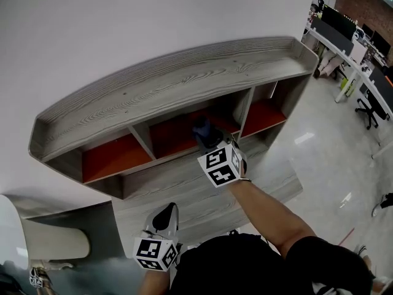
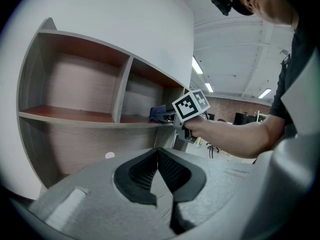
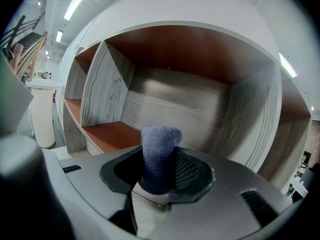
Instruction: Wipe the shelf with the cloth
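The grey wood-grain shelf (image 1: 184, 72) has three compartments with red-brown floors. My right gripper (image 1: 209, 137) is shut on a dark blue cloth (image 1: 202, 128) and reaches into the middle compartment (image 1: 178, 131). In the right gripper view the cloth (image 3: 159, 156) stands up bunched between the jaws, facing the compartment's back wall (image 3: 175, 109) above its red-brown floor (image 3: 112, 134). From the left gripper view I see the cloth (image 2: 159, 113) at the shelf's edge. My left gripper (image 1: 166, 217) hangs low before the shelf front, shut and holding nothing; its jaws (image 2: 159, 176) meet.
A white rounded pedestal (image 1: 37, 238) stands at lower left by the shelf. Desks and office chairs (image 1: 368, 97) fill the far right. The left compartment (image 1: 113, 155) and right compartment (image 1: 264, 112) hold nothing. Glossy floor (image 1: 325, 158) lies right of the shelf.
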A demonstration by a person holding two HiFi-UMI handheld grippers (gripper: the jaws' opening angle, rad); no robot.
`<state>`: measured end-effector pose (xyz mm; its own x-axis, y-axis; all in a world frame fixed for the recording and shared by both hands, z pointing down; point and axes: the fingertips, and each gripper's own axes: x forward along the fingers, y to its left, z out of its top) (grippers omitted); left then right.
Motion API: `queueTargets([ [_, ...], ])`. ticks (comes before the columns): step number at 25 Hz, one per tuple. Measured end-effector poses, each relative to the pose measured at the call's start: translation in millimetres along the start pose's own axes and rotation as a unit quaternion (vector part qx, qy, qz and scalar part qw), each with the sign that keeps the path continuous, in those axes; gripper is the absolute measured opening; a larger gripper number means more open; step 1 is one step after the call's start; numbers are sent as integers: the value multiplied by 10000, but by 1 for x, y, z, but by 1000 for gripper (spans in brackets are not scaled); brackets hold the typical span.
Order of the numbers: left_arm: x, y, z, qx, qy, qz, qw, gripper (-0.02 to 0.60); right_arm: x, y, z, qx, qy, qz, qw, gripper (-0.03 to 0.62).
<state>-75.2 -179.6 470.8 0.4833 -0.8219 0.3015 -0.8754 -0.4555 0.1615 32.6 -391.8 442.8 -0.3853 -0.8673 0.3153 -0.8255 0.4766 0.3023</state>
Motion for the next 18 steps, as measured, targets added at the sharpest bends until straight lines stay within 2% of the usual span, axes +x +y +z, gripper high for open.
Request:
queueTargets([
  [10, 7, -9, 1, 43, 11, -75, 10000, 9, -12, -42, -21, 613, 72, -373, 9974, 158],
  [18, 7, -11, 0, 77, 32, -76, 9999, 9, -18, -62, -31, 867, 91, -628, 9942, 158],
])
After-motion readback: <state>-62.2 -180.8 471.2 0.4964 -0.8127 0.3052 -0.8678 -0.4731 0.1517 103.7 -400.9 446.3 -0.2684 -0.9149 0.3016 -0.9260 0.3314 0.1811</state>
